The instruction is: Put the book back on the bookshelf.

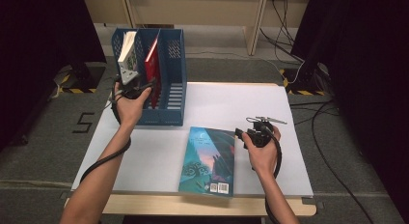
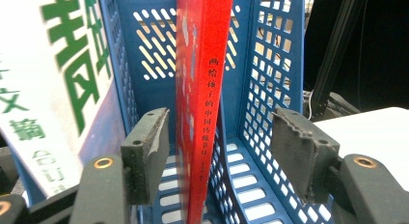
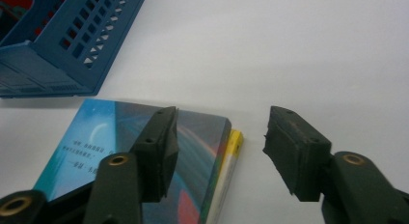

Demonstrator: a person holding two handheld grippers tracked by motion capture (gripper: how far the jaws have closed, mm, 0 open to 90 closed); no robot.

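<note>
While the left gripper point(image 2: 219, 159) stands with its jaws spread wide, their dark, rough-edged foam pads point(image 2: 147, 151) sit either side of the red book point(image 2: 200, 103) without pressing it. That book is a slim hardback with a cloth-like red cover, upright in the middle slot of the blue file rack point(image 2: 275, 64), gold Chinese characters running down its spine. The rack itself is hard blue plastic, its walls pierced with slanted slots and a lattice of small holes. In the slot beside the red book leans a white book point(image 2: 53, 89) with big green Chinese lettering on its cover.

Over on the other side, the right gripper point(image 3: 219, 154) is wide open too, holding nothing, hovering over the near-right corner of the blue-cover book point(image 3: 120, 151). This one lies flat on the white table point(image 1: 251, 108) just in front of the rack, glossy, with a night-sky illustration, small pale print too blurred to read, and what looks like a yellow edge beneath the cover. In the high view a barcode sits at its near end.
</note>
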